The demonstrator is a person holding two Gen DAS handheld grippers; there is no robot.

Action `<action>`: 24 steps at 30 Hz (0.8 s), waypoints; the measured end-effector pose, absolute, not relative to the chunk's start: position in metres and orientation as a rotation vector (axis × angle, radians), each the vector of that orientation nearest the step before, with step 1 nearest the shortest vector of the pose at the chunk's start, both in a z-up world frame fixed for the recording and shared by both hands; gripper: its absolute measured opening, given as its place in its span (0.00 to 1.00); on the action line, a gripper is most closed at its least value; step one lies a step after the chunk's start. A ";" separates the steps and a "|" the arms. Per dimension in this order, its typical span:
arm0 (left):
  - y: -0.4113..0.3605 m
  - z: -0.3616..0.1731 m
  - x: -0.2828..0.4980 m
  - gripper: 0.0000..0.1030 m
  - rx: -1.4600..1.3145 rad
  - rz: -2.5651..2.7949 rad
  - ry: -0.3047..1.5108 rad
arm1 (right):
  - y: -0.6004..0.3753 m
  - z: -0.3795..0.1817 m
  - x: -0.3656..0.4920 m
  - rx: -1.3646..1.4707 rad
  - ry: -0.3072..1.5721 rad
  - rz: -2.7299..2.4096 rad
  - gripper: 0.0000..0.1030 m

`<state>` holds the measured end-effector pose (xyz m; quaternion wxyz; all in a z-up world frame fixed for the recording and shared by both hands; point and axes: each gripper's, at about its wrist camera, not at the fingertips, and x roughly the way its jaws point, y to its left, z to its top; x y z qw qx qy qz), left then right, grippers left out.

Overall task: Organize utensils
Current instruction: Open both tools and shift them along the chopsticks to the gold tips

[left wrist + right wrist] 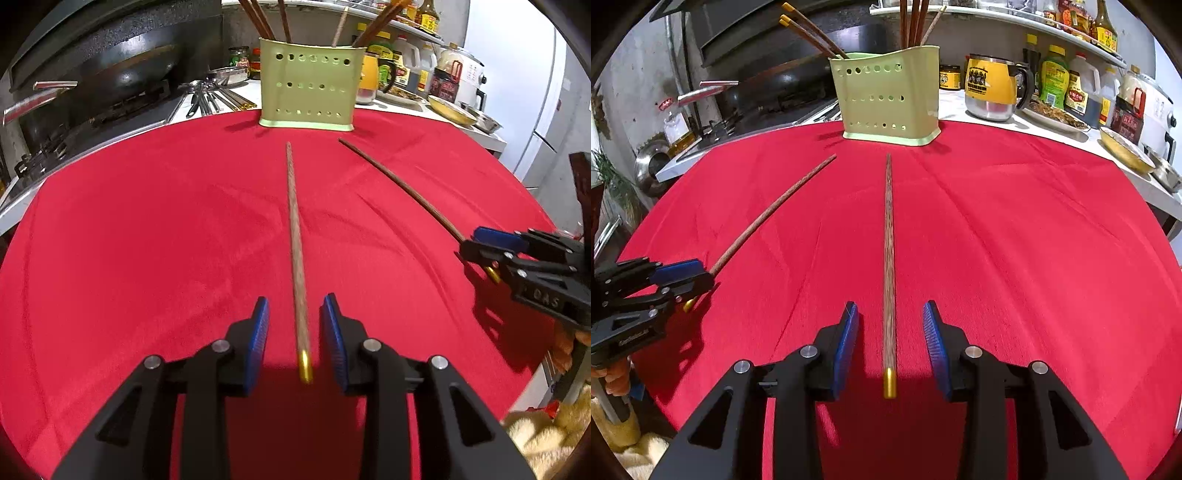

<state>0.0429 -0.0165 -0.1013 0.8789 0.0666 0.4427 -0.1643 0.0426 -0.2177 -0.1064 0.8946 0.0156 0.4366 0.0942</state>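
A pale green perforated holder (306, 88) (886, 99) stands at the far edge of the red cloth (147, 221) with several chopsticks upright in it. Two brown gold-capped chopsticks lie flat on the cloth, pointing toward it. One chopstick (295, 236) lies between the blue pads of my left gripper (294, 301), with a gap on each side. The other chopstick (888, 240) lies the same way between the jaws of my right gripper (890, 305). Each view shows the other gripper at its edge: the right gripper (476, 247) and the left gripper (690, 277).
A black wok (122, 70) sits on the stove at the back left, with metal utensils (203, 99) beside it. Bottles, a yellow mug (993, 88), a rice cooker (465, 74) and dishes crowd the counter at the back right. The cloth drops off at the right edge.
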 end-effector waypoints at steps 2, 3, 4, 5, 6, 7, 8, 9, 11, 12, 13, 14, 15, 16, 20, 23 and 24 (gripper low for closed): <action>-0.018 -0.102 0.033 0.29 0.167 -0.333 0.914 | -0.219 -0.107 0.038 0.030 0.900 0.195 0.38; -0.020 -0.103 0.029 0.29 0.183 -0.327 0.909 | -0.220 -0.107 0.036 0.025 0.897 0.192 0.38; -0.022 -0.103 0.024 0.29 0.201 -0.321 0.904 | -0.220 -0.107 0.034 0.024 0.895 0.192 0.37; -0.024 -0.104 0.022 0.29 0.213 -0.318 0.901 | -0.220 -0.107 0.032 0.023 0.892 0.194 0.38; -0.025 -0.104 0.020 0.29 0.220 -0.317 0.898 | -0.221 -0.107 0.030 0.022 0.890 0.198 0.38; -0.026 -0.104 0.020 0.29 0.224 -0.312 0.893 | -0.221 -0.107 0.029 0.023 0.887 0.200 0.38; -0.026 -0.104 0.019 0.29 0.223 -0.310 0.891 | -0.221 -0.107 0.027 0.028 0.884 0.206 0.37; -0.026 -0.104 0.020 0.29 0.220 -0.309 0.891 | -0.222 -0.107 0.026 0.029 0.883 0.209 0.36; -0.026 -0.104 0.020 0.27 0.223 -0.304 0.892 | -0.222 -0.108 0.023 0.027 0.878 0.213 0.32; -0.026 -0.105 0.019 0.23 0.227 -0.301 0.891 | -0.222 -0.107 0.021 0.028 0.876 0.219 0.30; -0.027 -0.104 0.019 0.16 0.237 -0.293 0.891 | -0.222 -0.107 0.020 0.030 0.874 0.227 0.29; -0.027 -0.105 0.018 0.14 0.245 -0.285 0.891 | -0.222 -0.108 0.018 0.027 0.873 0.238 0.28; -0.027 -0.105 0.017 0.14 0.248 -0.285 0.892 | -0.220 -0.108 0.015 0.020 0.869 0.243 0.28; -0.028 -0.105 0.017 0.14 0.251 -0.284 0.892 | -0.219 -0.108 0.013 0.012 0.865 0.247 0.28; -0.027 -0.104 0.018 0.14 0.244 -0.280 0.899 | -0.216 -0.109 0.006 -0.011 0.855 0.254 0.28; -0.025 -0.104 0.018 0.14 0.237 -0.283 0.902 | -0.219 -0.109 0.005 -0.015 0.847 0.236 0.19; -0.025 -0.104 0.017 0.14 0.232 -0.285 0.901 | -0.221 -0.109 0.006 -0.013 0.840 0.225 0.13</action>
